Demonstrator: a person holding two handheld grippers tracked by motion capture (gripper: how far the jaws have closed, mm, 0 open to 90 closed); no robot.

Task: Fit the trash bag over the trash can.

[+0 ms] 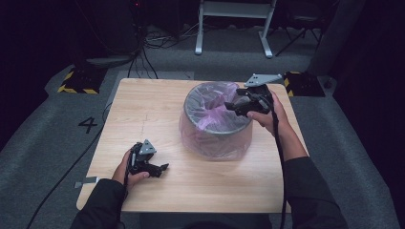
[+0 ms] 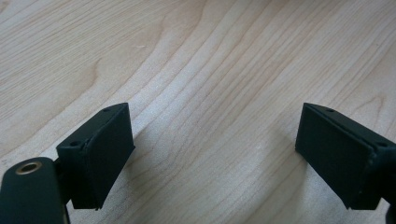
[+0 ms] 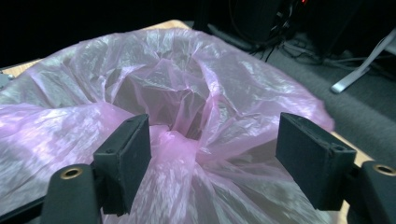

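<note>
While the left gripper point(image 1: 164, 168) is resting low over the near left part of the wooden bench point(image 1: 143, 109), its jaws are standing spread with nothing but bare wood grain between them, as the left gripper view is showing. The person's left hand point(image 1: 128, 168) is wrapping around that gripper's body, and its cable is trailing off the near left edge toward the grey floor.

A round grey bin point(image 1: 215, 119) is sitting on the far right half of the bench, well apart from the left gripper. A thin pink plastic bag point(image 1: 215, 114) is lining it, its upper edge folding over the rim and hanging down the outer wall, its middle sagging in crumpled folds into the hollow.

The right gripper point(image 1: 229, 106) is hanging over the right side of the bin's mouth, pointing left across the opening. The person's right hand point(image 1: 270, 114) is gripping it from the right side of the bin. In the right gripper view the jaws are standing spread, and a bunched fold of the bag point(image 3: 187, 140) is rising between them; whether either pad is touching the film is not clear, and the jaws are not pinching it.
</note>
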